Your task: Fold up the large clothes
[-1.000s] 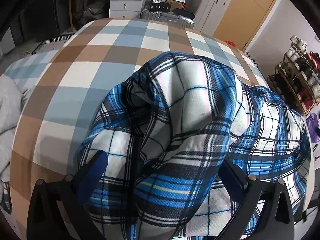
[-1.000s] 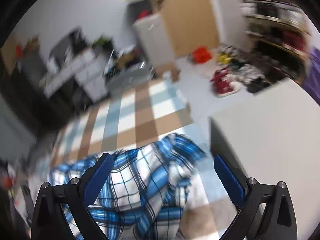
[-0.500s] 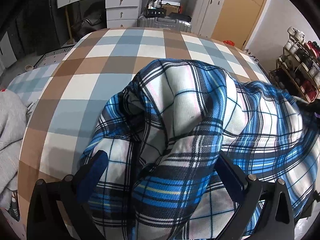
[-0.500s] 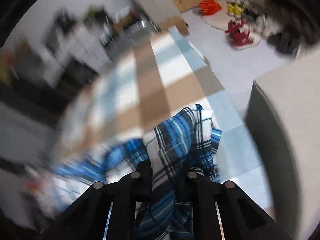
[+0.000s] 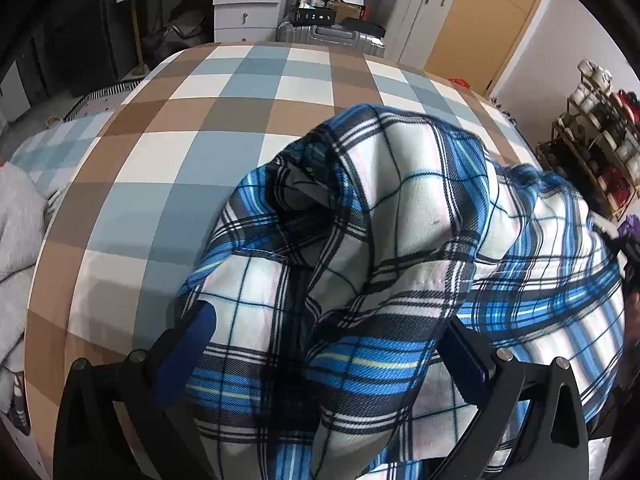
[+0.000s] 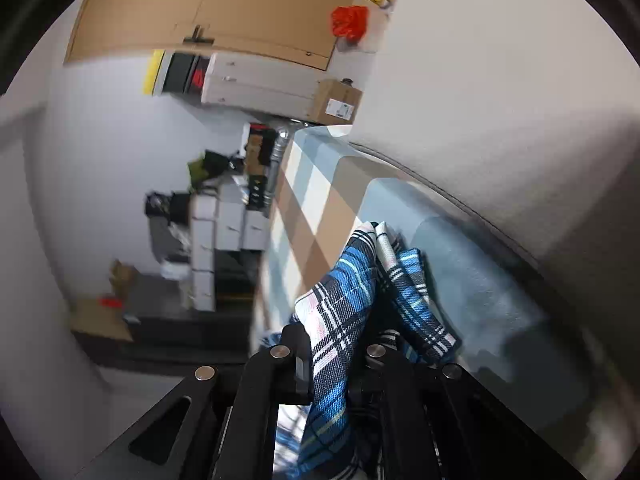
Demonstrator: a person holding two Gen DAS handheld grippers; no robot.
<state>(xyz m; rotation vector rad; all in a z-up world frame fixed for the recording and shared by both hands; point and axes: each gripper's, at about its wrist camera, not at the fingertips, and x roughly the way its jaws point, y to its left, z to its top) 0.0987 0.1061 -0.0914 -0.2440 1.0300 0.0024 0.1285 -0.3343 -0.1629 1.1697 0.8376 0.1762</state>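
A blue-and-white plaid shirt (image 5: 400, 248) lies bunched on a bed (image 5: 168, 152) covered in brown, grey-blue and white checks, heaped toward the bed's near right part. The left gripper (image 5: 328, 336) stands with jaws wide apart, its blue pads either side of the crumpled cloth, not pressing it. The right gripper (image 6: 338, 356) has just been closing and now pinches a fold of the shirt (image 6: 348, 292) between its black fingers (image 6: 294, 344); in its rolled view the cloth rises from the jaws over the bed's edge (image 6: 316, 208). Beyond the far edge of the bed stand white drawers (image 5: 248, 8), a silver suitcase (image 5: 332, 36) with boxes on top, and a pale cabinet (image 5: 420, 12) against a tan door (image 5: 492, 20). A shoe rack (image 5: 600, 140) stands off the right edge; a grey blanket (image 5: 18, 216) lies at the left edge. In the right wrist view a pale surface (image 6: 500, 100) fills the upper right, close by the bed's side, and a red bag (image 6: 350, 20) lies on the floor.
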